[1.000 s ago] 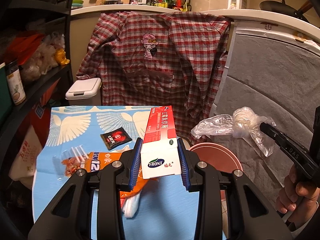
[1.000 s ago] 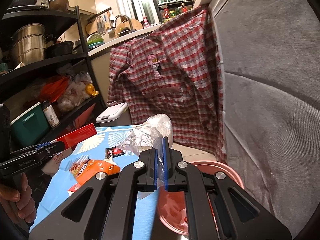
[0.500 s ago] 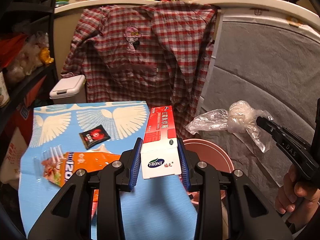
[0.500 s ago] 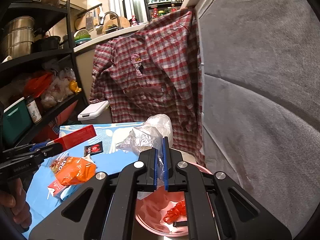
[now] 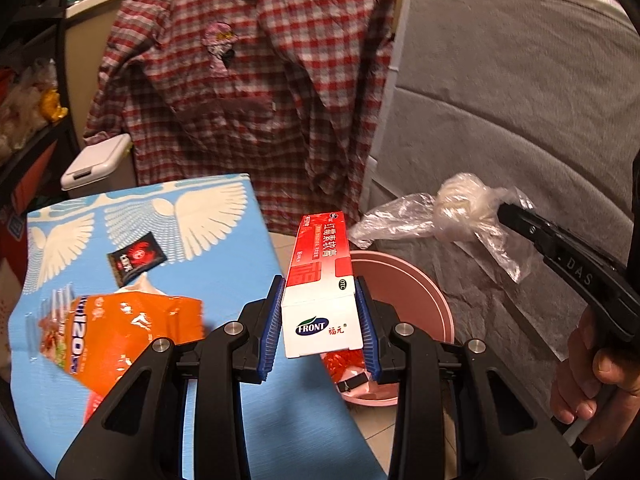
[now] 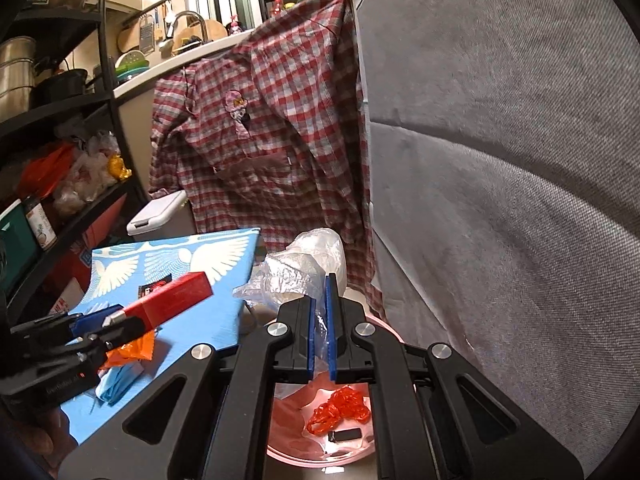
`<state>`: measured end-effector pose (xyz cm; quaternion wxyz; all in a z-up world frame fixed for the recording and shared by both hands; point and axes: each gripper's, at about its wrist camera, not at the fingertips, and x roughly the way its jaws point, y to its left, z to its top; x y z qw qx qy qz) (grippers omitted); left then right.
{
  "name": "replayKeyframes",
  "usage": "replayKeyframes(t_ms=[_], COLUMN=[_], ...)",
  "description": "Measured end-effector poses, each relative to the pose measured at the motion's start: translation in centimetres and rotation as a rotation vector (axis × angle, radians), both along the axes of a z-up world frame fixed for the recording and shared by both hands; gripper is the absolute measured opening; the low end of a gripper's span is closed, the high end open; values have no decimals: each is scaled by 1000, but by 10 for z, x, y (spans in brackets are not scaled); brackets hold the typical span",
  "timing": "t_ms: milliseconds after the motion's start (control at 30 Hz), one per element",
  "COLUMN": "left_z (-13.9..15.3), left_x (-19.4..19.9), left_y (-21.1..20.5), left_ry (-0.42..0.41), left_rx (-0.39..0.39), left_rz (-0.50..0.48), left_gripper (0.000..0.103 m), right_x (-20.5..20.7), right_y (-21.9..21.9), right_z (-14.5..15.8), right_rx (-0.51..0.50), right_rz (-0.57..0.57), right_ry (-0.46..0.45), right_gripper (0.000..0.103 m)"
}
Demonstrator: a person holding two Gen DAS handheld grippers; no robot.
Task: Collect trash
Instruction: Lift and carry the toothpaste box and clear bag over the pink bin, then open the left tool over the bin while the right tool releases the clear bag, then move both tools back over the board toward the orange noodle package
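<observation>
Kitchen clutter and a grey padded wall hemmed in a blue winged tabletop (image 5: 224, 280), with a pink bin (image 5: 424, 304) on the floor just beside its edge. Nearest the lens, the left gripper (image 5: 320, 320) was clamped on a red-and-white tube box (image 5: 322, 280), its far end reaching over the bin's rim. The right gripper (image 6: 320, 336) was pinched shut on a clear plastic bag (image 6: 304, 268) with a pale wad inside, held above the bin, where red scraps (image 6: 340, 408) already lay. To finish well, I judged each item should be carried over the bin's middle before release, the box tipped nose-down so it would not catch the rim. Farther back, an orange snack packet (image 5: 132, 328) and a small black sachet (image 5: 136, 260) remained on the table. Behind hung a plaid shirt (image 5: 256, 80) and stood a white lidded bin (image 5: 98, 160), neither obstructing.
</observation>
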<state>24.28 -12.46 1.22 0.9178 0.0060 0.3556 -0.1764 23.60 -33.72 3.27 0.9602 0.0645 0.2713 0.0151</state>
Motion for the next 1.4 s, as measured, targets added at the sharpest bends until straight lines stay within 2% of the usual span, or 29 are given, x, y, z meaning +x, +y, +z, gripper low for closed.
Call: replayKeyframes(t_ms=[200, 367, 700, 1000, 1167, 1400], left_z=[-11, -14, -8, 8, 20, 39], left_x=[7, 11, 12, 0, -9, -21], left_y=[-19, -27, -12, 15, 45, 108], left_ry=[31, 37, 24, -15, -46, -89], left_rx=[13, 5, -17, -20, -24, -32], left_rz=[-36, -52, -35, -13, 19, 106], left_gripper=[34, 38, 38, 38, 37, 36], right_x=[4, 7, 7, -3, -10, -17], right_y=[-2, -5, 2, 20, 39, 71], right_z=[-5, -7, -7, 1, 6, 12], right_rx=[-21, -9, -17, -21, -5, 37], right_rz=[-16, -21, 1, 53, 99, 168], right_ry=[23, 35, 26, -20, -41, -55], right_gripper=[11, 28, 28, 28, 28, 28])
